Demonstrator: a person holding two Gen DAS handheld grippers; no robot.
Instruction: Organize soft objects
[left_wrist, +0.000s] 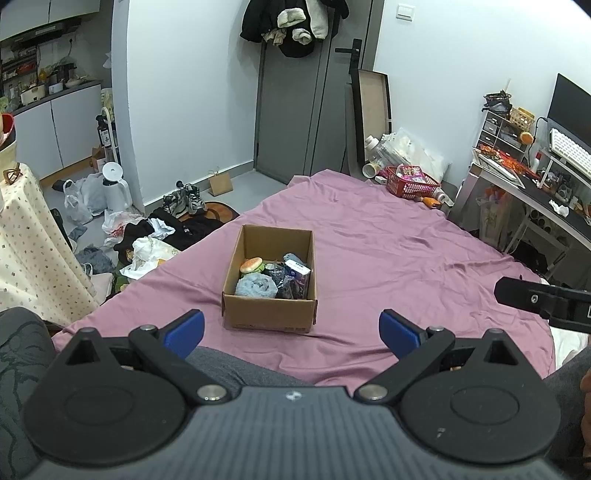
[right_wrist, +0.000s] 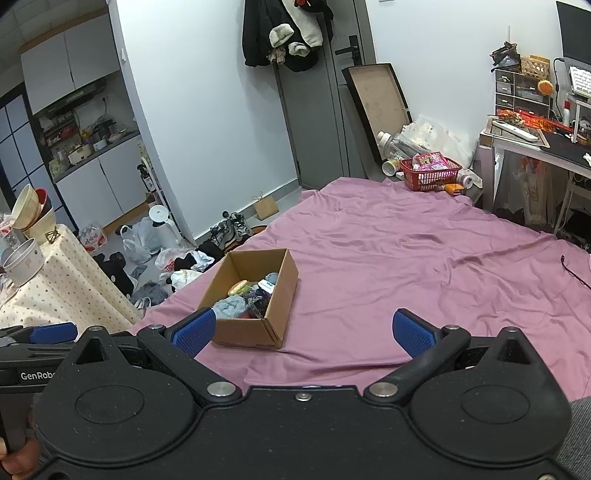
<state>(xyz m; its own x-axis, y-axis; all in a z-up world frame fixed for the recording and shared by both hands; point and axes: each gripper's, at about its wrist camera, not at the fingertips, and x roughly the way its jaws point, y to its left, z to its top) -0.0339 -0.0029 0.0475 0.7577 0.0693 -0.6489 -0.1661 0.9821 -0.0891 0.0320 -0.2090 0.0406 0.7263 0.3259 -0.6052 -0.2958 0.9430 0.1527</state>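
An open cardboard box (left_wrist: 269, 314) stands on the purple bedsheet (left_wrist: 388, 251). It holds a plush burger (left_wrist: 251, 264), a light blue soft cloth (left_wrist: 256, 287), a tissue pack (left_wrist: 297, 268) and dark items. My left gripper (left_wrist: 291, 332) is open and empty, held back from the box's near side. My right gripper (right_wrist: 303, 334) is open and empty; the box (right_wrist: 255, 330) lies ahead and to its left, with the burger (right_wrist: 237, 287) and blue cloth (right_wrist: 231, 307) inside. The right gripper's side also shows in the left wrist view (left_wrist: 543, 299).
A red basket (left_wrist: 412, 182) with packets stands at the far end of the sheet. Clothes, bags and shoes (left_wrist: 184, 201) litter the floor on the left. A desk (left_wrist: 532, 184) stands on the right, a cloth-covered table (right_wrist: 62, 280) on the left.
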